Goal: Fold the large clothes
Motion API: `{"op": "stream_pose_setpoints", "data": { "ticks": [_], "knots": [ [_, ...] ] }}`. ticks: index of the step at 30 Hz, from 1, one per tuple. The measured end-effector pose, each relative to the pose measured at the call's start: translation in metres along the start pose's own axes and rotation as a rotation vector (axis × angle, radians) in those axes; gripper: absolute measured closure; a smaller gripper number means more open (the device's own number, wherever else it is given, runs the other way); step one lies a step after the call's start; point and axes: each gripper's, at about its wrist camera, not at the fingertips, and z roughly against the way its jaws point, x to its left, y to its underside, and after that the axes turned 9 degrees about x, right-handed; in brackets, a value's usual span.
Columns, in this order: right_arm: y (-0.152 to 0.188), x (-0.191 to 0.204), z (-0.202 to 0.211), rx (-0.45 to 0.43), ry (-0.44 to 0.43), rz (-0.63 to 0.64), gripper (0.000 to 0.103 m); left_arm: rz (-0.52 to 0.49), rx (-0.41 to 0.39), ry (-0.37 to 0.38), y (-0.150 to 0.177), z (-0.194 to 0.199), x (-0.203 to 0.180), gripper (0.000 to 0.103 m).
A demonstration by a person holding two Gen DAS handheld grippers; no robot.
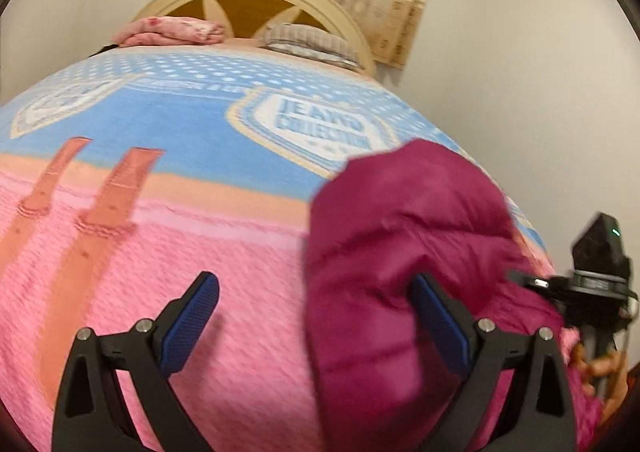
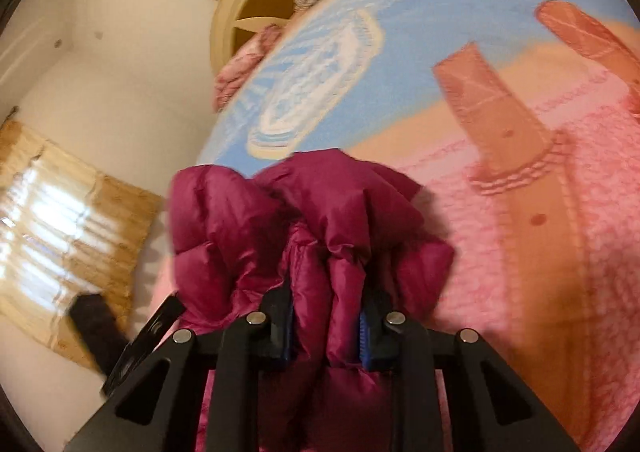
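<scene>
Grip: right gripper (image 2: pixel 326 332) is pinching magenta puffer jacket (image 2: pixel 304 220) folds.
Left gripper (image 1: pixel 316 316): is gaping wide, holding nothing.
Risk: slick fabric is likely slipping free over the bedspread (image 1: pixel 224 228).

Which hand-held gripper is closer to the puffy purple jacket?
Right. The right hand-held gripper is clamped on the puffy jacket. The left hand-held gripper is open, one finger against it.

Both feeds motion-blurred. I can't read the full lettering on the blue-and-pink woven bedspread (image 1: pixel 192 120). The magenta quilted puffer jacket (image 2: pixel 320 212) runs off the bottom edge and hides the right gripper's blue pads (image 2: pixel 363 336). The hand (image 1: pixel 600 372) bottom right is cropped.
</scene>
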Motion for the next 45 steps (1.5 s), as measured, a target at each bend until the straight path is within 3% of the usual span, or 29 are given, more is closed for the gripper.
{"op": "stream_pose_setpoints", "data": {
  "ticks": [3, 6, 7, 9, 12, 14, 15, 18, 21, 25, 28, 30, 33, 38, 41, 45],
  "knots": [
    [0.000, 0.003, -0.004, 0.004, -0.189, -0.024, 0.080, 0.030, -0.017, -0.011, -0.014, -0.006, 0.006, 0.003],
    [0.002, -0.033, -0.030, 0.063, -0.256, -0.190, 0.081, 0.032, -0.039, -0.005, -0.022, -0.011, -0.001, 0.003],
    [0.005, -0.046, -0.035, 0.062, -0.289, -0.234, 0.087, 0.022, -0.048, -0.002, -0.026, -0.012, -0.006, 0.003],
    [0.008, -0.053, -0.037, 0.053, -0.314, -0.242, 0.092, 0.000, -0.056, -0.013, -0.033, -0.017, -0.015, 0.003],
    [0.009, -0.045, -0.040, 0.055, -0.269, -0.202, 0.092, -0.054, -0.002, -0.009, -0.043, -0.040, -0.045, 0.004],
    [0.011, -0.048, -0.041, 0.051, -0.288, -0.203, 0.092, -0.119, 0.043, -0.077, -0.040, -0.057, -0.069, 0.003],
    [0.012, -0.047, -0.040, 0.051, -0.280, -0.194, 0.092, -0.173, 0.076, -0.145, -0.036, -0.071, -0.085, 0.003],
    [0.012, -0.040, -0.039, 0.045, -0.214, -0.153, 0.092, -0.311, 0.094, -0.296, -0.024, -0.092, -0.114, 0.002],
    [0.011, -0.037, -0.032, 0.044, -0.175, -0.140, 0.092, -0.299, 0.128, -0.299, -0.022, -0.102, -0.107, 0.000],
    [0.011, -0.016, -0.004, 0.018, 0.007, -0.074, 0.077, -0.381, 0.089, -0.414, -0.012, -0.102, -0.127, 0.000],
    [0.019, 0.002, 0.015, -0.014, 0.131, 0.016, 0.057, -0.440, 0.071, -0.475, -0.008, -0.104, -0.139, 0.000],
    [0.023, 0.007, 0.026, -0.023, 0.185, 0.034, 0.046, -0.434, 0.095, -0.446, -0.014, -0.103, -0.134, 0.000],
    [0.028, 0.009, 0.042, -0.034, 0.176, 0.038, 0.037, -0.368, 0.149, -0.301, -0.030, -0.086, -0.118, 0.004],
    [0.029, 0.006, 0.058, -0.026, 0.072, 0.017, 0.023, -0.201, 0.057, -0.053, -0.046, -0.018, -0.080, 0.003],
    [0.025, 0.007, 0.042, 0.014, 0.089, 0.021, 0.018, -0.101, 0.065, 0.081, -0.035, 0.002, -0.043, 0.000],
    [0.030, -0.001, 0.009, 0.072, 0.086, 0.038, 0.018, 0.019, 0.149, 0.185, -0.003, -0.022, -0.014, 0.000]
  ]
}}
